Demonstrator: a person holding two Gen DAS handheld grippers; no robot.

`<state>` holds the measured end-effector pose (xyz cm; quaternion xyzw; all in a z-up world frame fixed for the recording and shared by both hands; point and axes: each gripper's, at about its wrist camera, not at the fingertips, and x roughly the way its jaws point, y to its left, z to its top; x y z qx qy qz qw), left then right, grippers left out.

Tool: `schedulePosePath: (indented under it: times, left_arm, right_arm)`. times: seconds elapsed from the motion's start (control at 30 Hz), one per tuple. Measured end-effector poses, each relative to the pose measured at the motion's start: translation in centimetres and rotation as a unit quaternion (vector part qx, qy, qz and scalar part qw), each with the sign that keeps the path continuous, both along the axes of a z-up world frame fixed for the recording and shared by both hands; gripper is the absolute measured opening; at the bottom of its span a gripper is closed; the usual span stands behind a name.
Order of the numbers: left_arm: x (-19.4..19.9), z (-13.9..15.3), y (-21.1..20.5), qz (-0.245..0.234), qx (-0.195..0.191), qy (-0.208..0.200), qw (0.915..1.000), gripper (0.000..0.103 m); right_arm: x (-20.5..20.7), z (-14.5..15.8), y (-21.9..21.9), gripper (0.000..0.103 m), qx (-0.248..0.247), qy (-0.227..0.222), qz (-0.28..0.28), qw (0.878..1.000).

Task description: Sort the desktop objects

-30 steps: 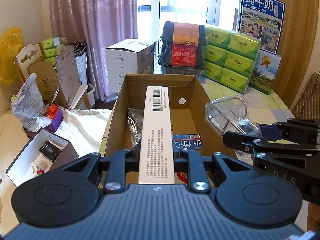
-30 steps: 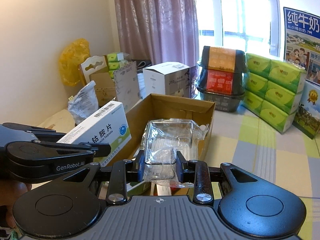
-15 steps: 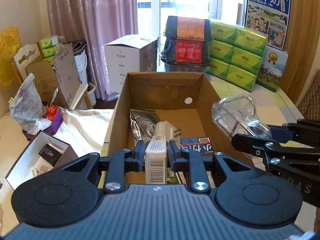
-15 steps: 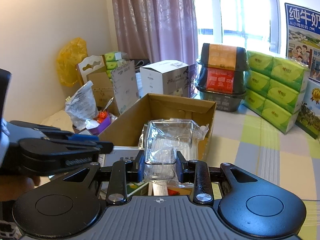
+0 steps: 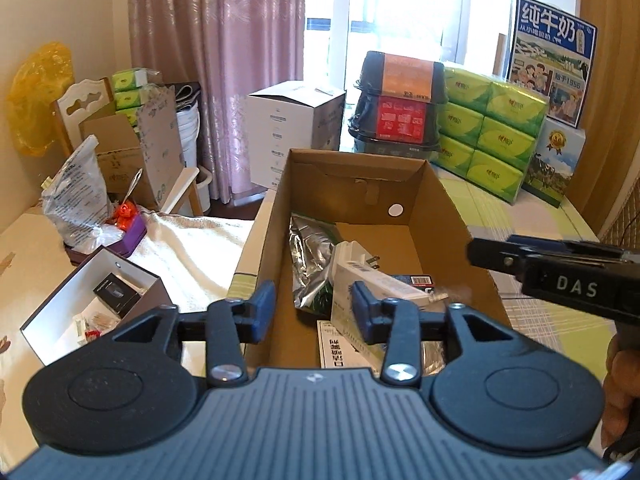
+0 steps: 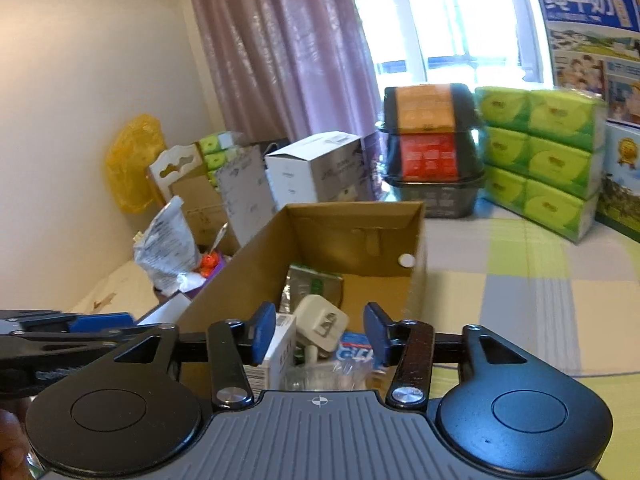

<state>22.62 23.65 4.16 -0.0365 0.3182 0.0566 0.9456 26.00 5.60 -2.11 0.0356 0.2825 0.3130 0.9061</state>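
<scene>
We find the left gripper (image 5: 312,308) and the right gripper (image 6: 320,338) both spread wide and empty, side by side at the near end of the open cardboard box (image 5: 452,216), which stands ahead of them on a table with a green-and-yellow checked cloth (image 6: 540,280). Inside the box, just beyond the fingertips, lie a white medicine carton (image 5: 372,284), a white plug adapter (image 6: 320,322), a silver foil pouch (image 5: 308,252) and a crumpled clear plastic pack (image 6: 320,376). Further ahead we note green tissue packs (image 5: 492,132), stacked black containers (image 5: 400,108), a white carton (image 5: 292,124) and a mauve curtain (image 5: 216,40) beside a bright window (image 6: 448,20).
</scene>
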Motion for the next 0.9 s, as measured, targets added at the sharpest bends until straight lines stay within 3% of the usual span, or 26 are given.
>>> schedulePosePath:
  times: [0.1, 0.4, 0.6, 0.73, 0.9]
  left_arm:
    - [-1.2, 0.1, -0.3, 0.006, -0.005, -0.003, 1.0000, 0.065]
    - [-5.2, 0.5, -1.1, 0.037, -0.017, -0.010, 0.9991, 0.100]
    - [-8.1, 1.2, -1.9, 0.049, -0.016, 0.001, 0.9987, 0.102]
    - [-10.2, 2.1, -2.2, 0.044, -0.029, -0.010, 0.9985, 0.102]
    - [-12.6, 2.8, -2.8, 0.046, -0.018, -0.005, 0.9988, 0.102]
  right_arm:
    - [-0.7, 0.3, -1.4, 0.060, 0.001, 0.004, -0.011, 1.000]
    - [-4.6, 0.8, -4.4, 0.088, -0.006, 0.026, -0.021, 0.999]
    - [-7.4, 1.4, -5.1, 0.101, -0.019, 0.033, -0.014, 0.999]
    - [-9.5, 1.9, -5.3, 0.101, -0.023, 0.038, -0.017, 0.999]
    - [-12.7, 2.4, -5.6, 0.101, -0.034, 0.036, -0.013, 0.999]
